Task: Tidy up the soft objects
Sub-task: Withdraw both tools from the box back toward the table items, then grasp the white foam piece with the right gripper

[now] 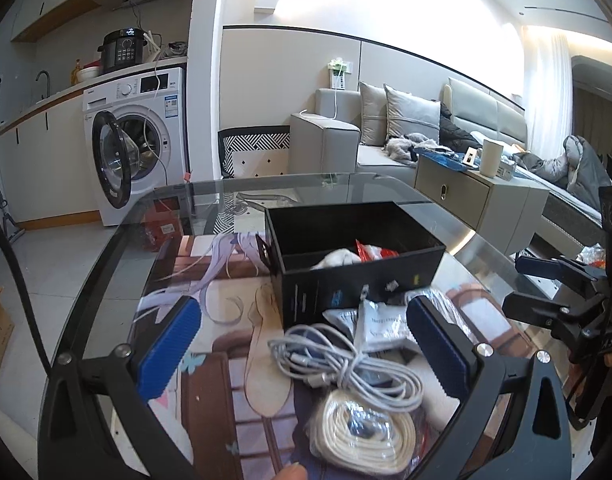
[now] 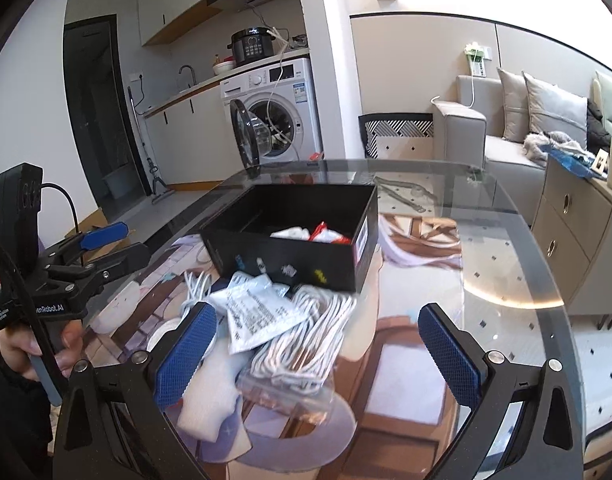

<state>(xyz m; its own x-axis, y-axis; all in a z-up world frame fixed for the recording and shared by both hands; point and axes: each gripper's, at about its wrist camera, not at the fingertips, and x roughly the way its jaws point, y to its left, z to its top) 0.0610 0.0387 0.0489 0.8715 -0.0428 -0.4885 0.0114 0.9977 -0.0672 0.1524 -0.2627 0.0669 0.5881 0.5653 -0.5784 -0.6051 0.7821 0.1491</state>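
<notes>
A black open box [image 1: 358, 280] stands on the glass table, with a white soft item [image 1: 338, 258] and a red packet [image 1: 376, 252] inside. In front of it lies a pile: a grey cable coil [image 1: 346, 364], a cream coiled rope in a bag [image 1: 362, 436] and white packets [image 1: 380, 320]. My left gripper [image 1: 306, 350] is open over the pile and holds nothing. In the right wrist view my right gripper [image 2: 320, 356] is open above bagged white cords [image 2: 306, 340], a white packet [image 2: 258, 312] and a white cloth [image 2: 210, 396], near the box [image 2: 298, 268].
A printed mat [image 1: 226, 304] covers the round glass table [image 2: 526, 280]. The other gripper shows at each view's edge: the right gripper [image 1: 526, 284] and the left gripper [image 2: 118, 246], held by a hand [image 2: 66, 344]. Beyond are a washing machine [image 1: 142, 136], a sofa [image 1: 370, 148] and a side cabinet [image 2: 574, 232].
</notes>
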